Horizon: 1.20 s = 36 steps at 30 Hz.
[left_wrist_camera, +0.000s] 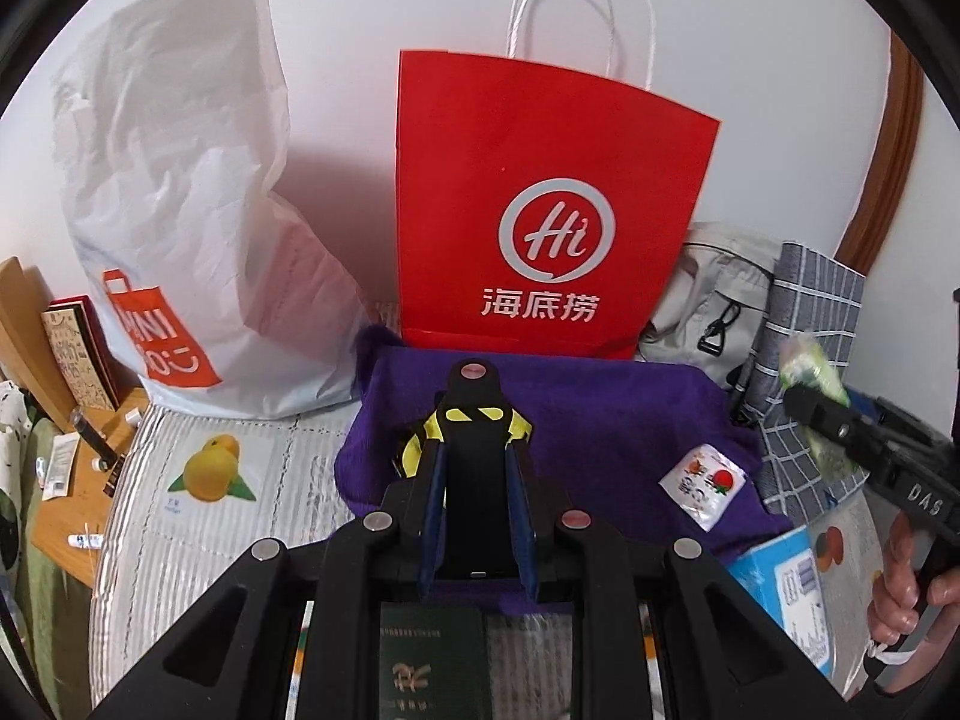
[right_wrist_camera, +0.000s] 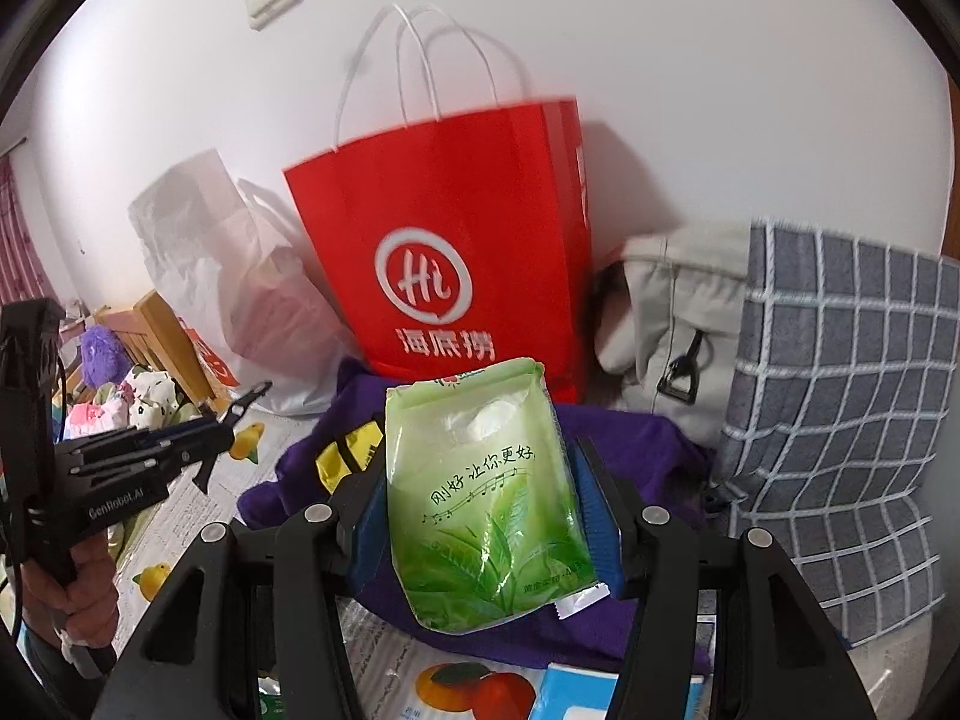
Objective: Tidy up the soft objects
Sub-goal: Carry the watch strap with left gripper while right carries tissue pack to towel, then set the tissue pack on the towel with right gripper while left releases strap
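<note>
Right wrist view – the right gripper (right_wrist_camera: pixel 480 516) squeezes a green soft pack (right_wrist_camera: pixel 480 510); it might slip. The left gripper (left_wrist_camera: pixel 474 468) pinches a black-and-yellow strap (left_wrist_camera: pixel 474 414).

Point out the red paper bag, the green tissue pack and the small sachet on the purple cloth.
red paper bag (left_wrist_camera: pixel 540 180), left wrist view, front panel above the logo
green tissue pack (right_wrist_camera: pixel 480 504), right wrist view, middle of its printed face
small sachet (left_wrist_camera: pixel 703 485), left wrist view, centre of the wrapper
</note>
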### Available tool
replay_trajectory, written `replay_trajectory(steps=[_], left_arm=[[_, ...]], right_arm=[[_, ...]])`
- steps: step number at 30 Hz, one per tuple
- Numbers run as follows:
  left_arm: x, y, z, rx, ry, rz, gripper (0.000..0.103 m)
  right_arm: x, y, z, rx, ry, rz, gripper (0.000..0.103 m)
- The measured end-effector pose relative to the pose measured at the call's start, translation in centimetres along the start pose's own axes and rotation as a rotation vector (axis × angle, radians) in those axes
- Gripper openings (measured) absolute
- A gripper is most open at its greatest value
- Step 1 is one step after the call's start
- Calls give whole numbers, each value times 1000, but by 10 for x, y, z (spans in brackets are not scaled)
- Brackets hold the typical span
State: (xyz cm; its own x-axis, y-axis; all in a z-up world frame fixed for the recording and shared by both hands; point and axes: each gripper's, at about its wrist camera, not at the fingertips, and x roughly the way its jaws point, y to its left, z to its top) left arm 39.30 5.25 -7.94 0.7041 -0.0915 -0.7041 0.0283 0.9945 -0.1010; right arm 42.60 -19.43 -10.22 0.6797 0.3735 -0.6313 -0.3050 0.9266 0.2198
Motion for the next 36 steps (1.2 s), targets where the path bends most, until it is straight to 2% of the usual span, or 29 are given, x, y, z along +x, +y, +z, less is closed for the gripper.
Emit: replay_trajectory(steps=[10,15,18,23,36], left_arm=[[49,9,-1,-42,65,-19,20],[73,17,-5,-55,130,-36,20],[86,25,-8,-73,188,-42,20],[100,31,-13,-95,237,-37,20],[118,23,-17,-85,288,-36,20]], right_arm=[[58,0,-18,-10,163,65,55],[92,5,-33,12,254,107,55],[104,8,-38,3,286,88,55],[116,6,-44,17,313,68,55],[133,-4,-53,77,358,2,55]])
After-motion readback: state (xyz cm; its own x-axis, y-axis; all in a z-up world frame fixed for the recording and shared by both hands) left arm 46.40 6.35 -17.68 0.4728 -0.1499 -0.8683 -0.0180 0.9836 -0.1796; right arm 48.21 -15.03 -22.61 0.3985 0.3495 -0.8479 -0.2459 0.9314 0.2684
